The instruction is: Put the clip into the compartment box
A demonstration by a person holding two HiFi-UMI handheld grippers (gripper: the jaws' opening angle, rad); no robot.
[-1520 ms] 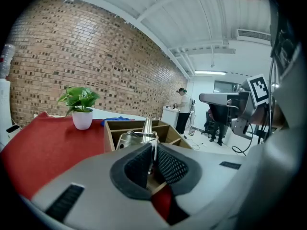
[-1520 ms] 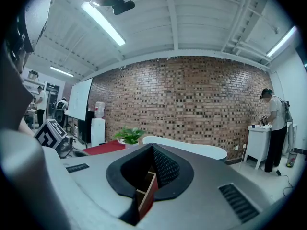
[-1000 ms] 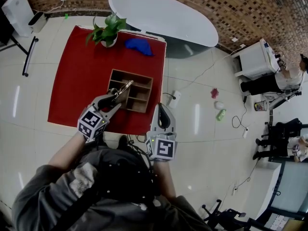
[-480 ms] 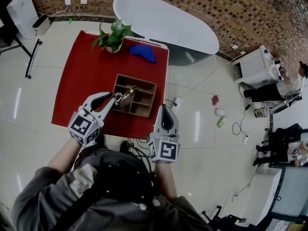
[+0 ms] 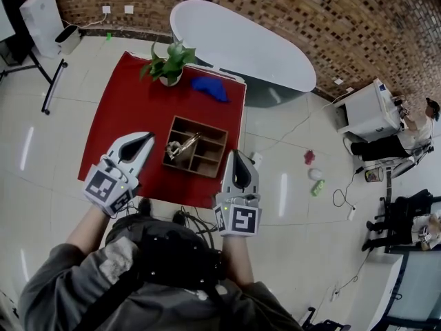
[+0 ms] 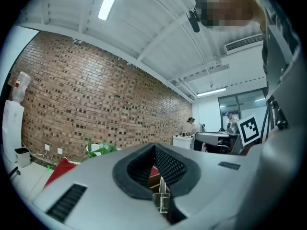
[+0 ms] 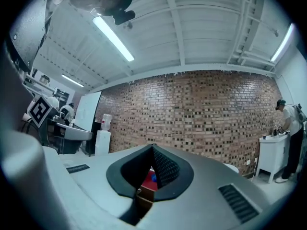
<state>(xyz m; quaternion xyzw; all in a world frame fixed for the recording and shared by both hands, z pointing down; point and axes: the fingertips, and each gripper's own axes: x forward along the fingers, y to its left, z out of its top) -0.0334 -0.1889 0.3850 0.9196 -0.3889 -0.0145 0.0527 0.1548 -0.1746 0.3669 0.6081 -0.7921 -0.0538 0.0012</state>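
Clip (image 5: 182, 147) lies slantwise in the left side of the compartment box (image 5: 222, 152). My left gripper (image 5: 148, 138) is closing its jaws on nothing. My right gripper (image 5: 234, 154) has its jaws together, empty. Judgement: the clip looks light, stiff, slick and springy. If I regrip, I take it across the handles.

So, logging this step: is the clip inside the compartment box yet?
In. The head view shows the clip lying within the walls of the compartment box, in its left half.
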